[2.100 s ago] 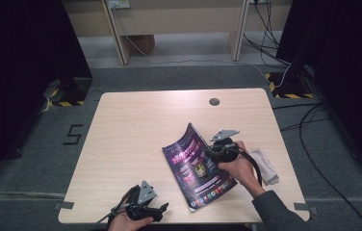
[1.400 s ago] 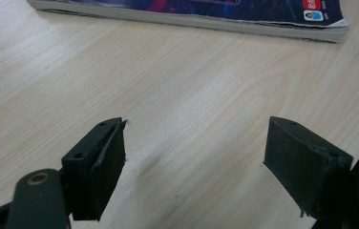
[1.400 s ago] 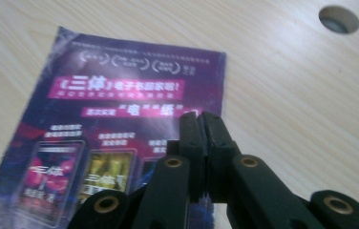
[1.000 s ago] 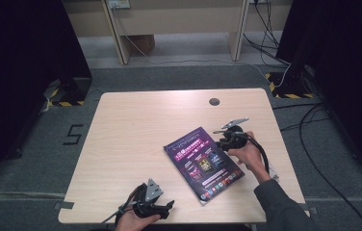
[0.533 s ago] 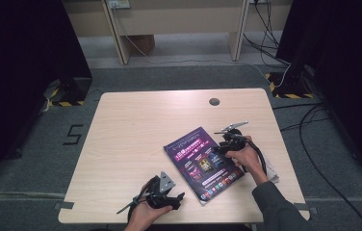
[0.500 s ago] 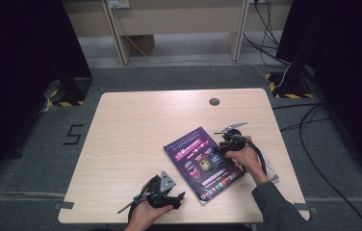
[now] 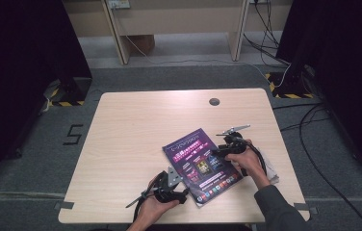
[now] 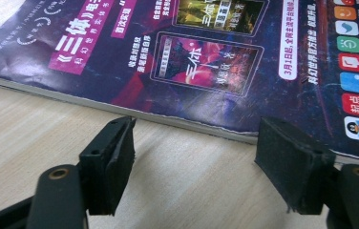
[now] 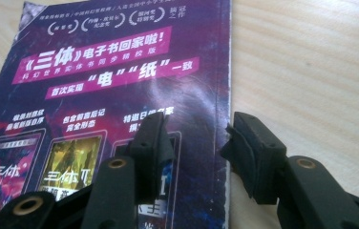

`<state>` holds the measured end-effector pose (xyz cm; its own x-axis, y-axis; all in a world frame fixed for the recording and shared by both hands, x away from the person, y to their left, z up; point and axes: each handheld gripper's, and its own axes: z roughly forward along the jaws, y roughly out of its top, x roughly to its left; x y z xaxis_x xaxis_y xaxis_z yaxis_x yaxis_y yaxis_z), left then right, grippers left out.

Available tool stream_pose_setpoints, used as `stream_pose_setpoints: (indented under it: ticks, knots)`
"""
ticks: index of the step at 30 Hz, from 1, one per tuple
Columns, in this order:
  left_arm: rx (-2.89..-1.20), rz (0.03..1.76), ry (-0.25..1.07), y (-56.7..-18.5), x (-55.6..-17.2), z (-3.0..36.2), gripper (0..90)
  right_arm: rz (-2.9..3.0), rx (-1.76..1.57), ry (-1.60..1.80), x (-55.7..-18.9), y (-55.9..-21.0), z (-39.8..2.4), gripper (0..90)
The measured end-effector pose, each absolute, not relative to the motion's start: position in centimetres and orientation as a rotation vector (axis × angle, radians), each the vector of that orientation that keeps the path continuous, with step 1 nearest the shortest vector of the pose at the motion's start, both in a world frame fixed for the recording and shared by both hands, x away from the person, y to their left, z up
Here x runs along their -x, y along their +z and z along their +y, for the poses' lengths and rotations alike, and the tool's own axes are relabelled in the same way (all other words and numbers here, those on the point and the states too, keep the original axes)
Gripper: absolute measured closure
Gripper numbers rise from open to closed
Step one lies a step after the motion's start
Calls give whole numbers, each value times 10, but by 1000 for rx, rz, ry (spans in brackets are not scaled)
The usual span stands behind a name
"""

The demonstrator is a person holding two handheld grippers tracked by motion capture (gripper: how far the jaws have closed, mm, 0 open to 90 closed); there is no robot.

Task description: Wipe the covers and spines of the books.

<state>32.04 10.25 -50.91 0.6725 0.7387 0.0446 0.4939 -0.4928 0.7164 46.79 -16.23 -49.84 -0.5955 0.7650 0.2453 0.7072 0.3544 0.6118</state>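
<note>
A purple magazine (image 7: 199, 163) lies flat and slanted on the wooden table (image 7: 135, 130), cover up. My right gripper (image 7: 216, 153) hovers over its right edge. In the right gripper view the gripper (image 9: 199, 129) is open, its jaws having just been opening, one over the magazine (image 9: 110, 86) and one over bare wood, pressing nothing. My left gripper (image 7: 184, 194) sits at the magazine's near-left edge. In the left gripper view the gripper (image 8: 196, 143) is open, jaws just closing a little, low over the wood, with the magazine (image 8: 206, 57) edge just beyond the tips.
A white cloth (image 7: 271, 172) lies under the right hand near the table's right edge. A round cable hole (image 7: 214, 101) sits at the table's far side. Cables run across the floor (image 7: 314, 120) to the right. The table's left half is bare wood.
The magazine, held raised on edge by the right gripper, now lies flat and released. The right jaws opened. The left hand slid right up to the magazine's near edge.
</note>
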Motion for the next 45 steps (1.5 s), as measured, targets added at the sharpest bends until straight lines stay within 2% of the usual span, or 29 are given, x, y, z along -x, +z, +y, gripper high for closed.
stream_pose_setpoints:
  ticks: [4, 10, 19, 25, 31, 39, 45]
  knots:
    - [-2207, 940, 464, -509, -320, 103, 296, 2505, -1409, 1096, -468, -499, -165, 585]
    - [-2218, 943, 457, -510, -320, 103, 297, 2493, -1407, 1105, -470, -500, -161, 552]
    - [-2225, 929, 454, -510, -318, 102, 293, 2484, -1492, 1201, -465, -500, -164, 561]
    - [-2229, 922, 454, -510, -317, 103, 288, 2510, -1458, 1271, -464, -484, -169, 645]
    - [-2234, 919, 458, -509, -316, 103, 284, 2603, -1354, 1237, -461, -468, -163, 675]
    - [-2236, 914, 457, -509, -316, 104, 282, 2673, -1233, 1135, -460, -464, -149, 699]
    - [-2235, 908, 460, -510, -315, 104, 283, 2738, -1119, 1034, -456, -465, -137, 790]
